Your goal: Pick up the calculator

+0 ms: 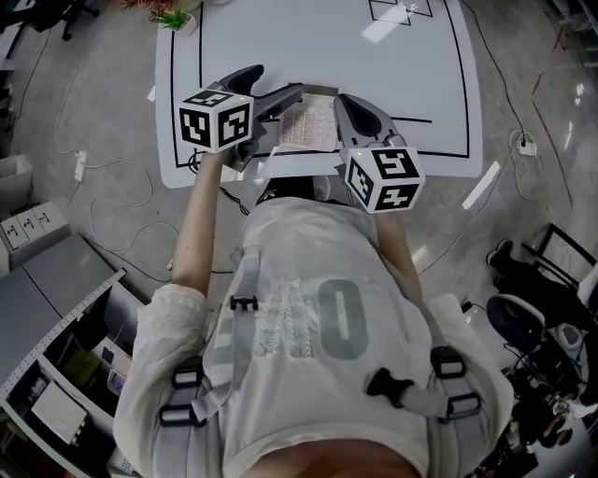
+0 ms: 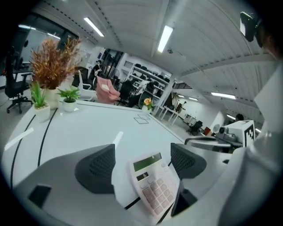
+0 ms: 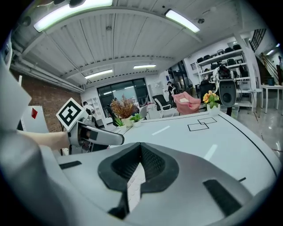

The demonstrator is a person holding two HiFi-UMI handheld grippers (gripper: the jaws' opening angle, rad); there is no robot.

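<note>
A white calculator (image 1: 308,123) with a grid of keys is over the near edge of the white table (image 1: 327,47). My right gripper (image 1: 344,105) is shut on it; in the right gripper view the calculator (image 3: 135,183) shows edge-on, pinched between the black pads of my right gripper (image 3: 139,170). My left gripper (image 1: 278,82) stands open on the left side. In the left gripper view the calculator (image 2: 154,185) lies tilted between that gripper's spread pads (image 2: 95,167), closer to the right one, display facing up. No pad of my left gripper (image 2: 141,164) visibly presses it.
Potted plants (image 2: 53,70) stand at the table's far left corner (image 1: 173,17). Black lines and a small square outline (image 3: 202,124) mark the tabletop. Cables (image 1: 93,168), a shelf unit (image 1: 56,373) and a chair (image 1: 523,322) surround the person on the floor.
</note>
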